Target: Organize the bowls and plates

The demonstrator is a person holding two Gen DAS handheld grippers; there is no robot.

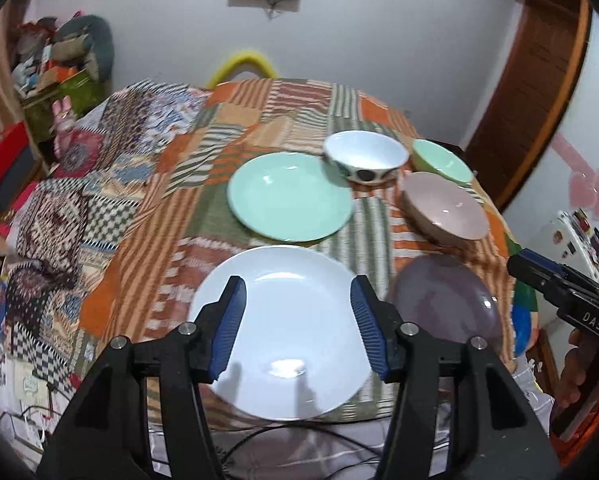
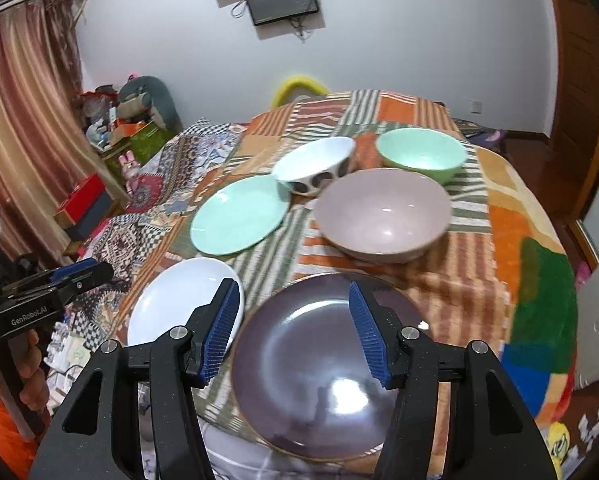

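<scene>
A: Left hand-held gripper (image 1: pixel 297 322) up close, jaws abt half open, nothing btwn the blue pads (image 1: pixel 229 328). It hangs over the white plate (image 1: pixel 287 336), no contact

B: Right one?

A: Right hand-held gripper (image 2: pixel 293 326) same, roughly half open, empty, above the dark purple plate (image 2: pixel 319 376). Both plates lie flat at the near edge of the bench (image 2: pixel 475 280), white on the left, purple just beside it on the right; can't tell if rims touch

B: Rest of the dishes?

A: Mint green plate (image 1: pixel 289 196) behind the white one. Pink bowl (image 2: pixel 381 216) behind the purple plate. Further back a white bowl w/ dark spots (image 2: pixel 315 168), seems to sit partly on the mint plate's rim, tilted. Mint green bowl (image 2: pixel 421 152) at the far right, near the pink one

B: Surface?

A: Patchwork striped cloth (image 1: pixel 227 128) over the whole bench. A hand (image 2: pixel 31 364) in an orange sleeve shows at the left edge of the right view, holding the left gripper's grip
</scene>
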